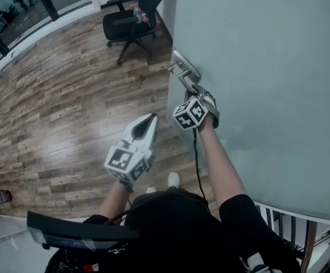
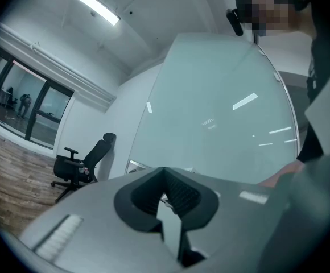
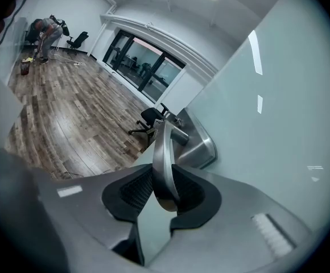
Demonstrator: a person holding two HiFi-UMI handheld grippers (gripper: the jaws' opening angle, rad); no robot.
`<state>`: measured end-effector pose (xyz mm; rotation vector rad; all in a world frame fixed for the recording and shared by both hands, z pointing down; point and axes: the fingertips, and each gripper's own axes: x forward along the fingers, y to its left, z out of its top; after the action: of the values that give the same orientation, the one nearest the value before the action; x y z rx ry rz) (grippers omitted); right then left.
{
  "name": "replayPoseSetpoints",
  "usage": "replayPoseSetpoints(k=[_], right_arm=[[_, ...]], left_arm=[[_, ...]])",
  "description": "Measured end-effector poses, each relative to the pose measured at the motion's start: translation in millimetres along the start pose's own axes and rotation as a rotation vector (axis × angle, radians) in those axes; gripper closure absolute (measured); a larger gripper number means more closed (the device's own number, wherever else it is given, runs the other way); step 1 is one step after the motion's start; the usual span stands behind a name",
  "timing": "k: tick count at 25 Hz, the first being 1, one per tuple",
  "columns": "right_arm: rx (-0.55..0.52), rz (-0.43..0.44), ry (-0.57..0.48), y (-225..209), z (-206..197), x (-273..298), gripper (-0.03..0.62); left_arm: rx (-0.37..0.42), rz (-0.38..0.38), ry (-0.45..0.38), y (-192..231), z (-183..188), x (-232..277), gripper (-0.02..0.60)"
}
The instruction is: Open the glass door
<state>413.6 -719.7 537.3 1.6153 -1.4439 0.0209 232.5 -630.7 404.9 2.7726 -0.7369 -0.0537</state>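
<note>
Nearest the head camera, the person's right forearm reaches forward to the frosted glass door, which fills the right side of that view. The left gripper hangs lower and to the left, over the wood floor and clear of the door. In its own view the left gripper has its dark pads meeting at the tips, clenched with nothing caught between them (only a sliver of the pale door shows through the slit nearer the camera). It touches nothing.

Just ahead, the right gripper sits at the door's edge, its marker cube facing up. In the right gripper view the right gripper is clamped around the door handle. The brushed metal lever runs up between the two ribbed pads, one pad against each of its sides, so the jaws stand partly apart by the lever's width. The lever leads back to a metal plate fixed on the glass. In the head view the door handle juts out from the door's left edge.

Beyond the handle a black office chair stands on the floor near the door's far corner. Farther still, dark-framed windows line the far wall.
</note>
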Motion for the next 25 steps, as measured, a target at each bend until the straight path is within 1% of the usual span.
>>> replayPoseSetpoints(k=[8, 10, 13, 18, 23, 25], right_arm=[[0.001, -0.036, 0.052, -38.0, -21.7, 13.2, 0.510], [0.001, -0.039, 0.064, -44.8, -24.3, 16.6, 0.511], [-0.005, -0.059, 0.086, -53.8, -30.0, 20.0, 0.514], [-0.004, -0.091, 0.105, -64.7, -36.8, 24.2, 0.513], [-0.006, -0.108, 0.116, -71.9, -42.3, 29.6, 0.513], [0.002, -0.135, 0.120, -74.7, -42.8, 28.4, 0.502]], left_arm=[[-0.009, -0.033, 0.001, -6.5, 3.2, 17.7, 0.580], [-0.005, -0.029, 0.007, -4.3, 1.9, 19.3, 0.580], [0.001, -0.048, 0.005, -5.8, -2.6, 20.1, 0.580], [0.000, -0.003, 0.009, 1.1, 5.9, 14.2, 0.580], [0.007, 0.018, 0.007, 5.5, 6.3, 8.1, 0.580], [0.008, 0.025, 0.011, 7.6, 5.4, 4.6, 0.580]])
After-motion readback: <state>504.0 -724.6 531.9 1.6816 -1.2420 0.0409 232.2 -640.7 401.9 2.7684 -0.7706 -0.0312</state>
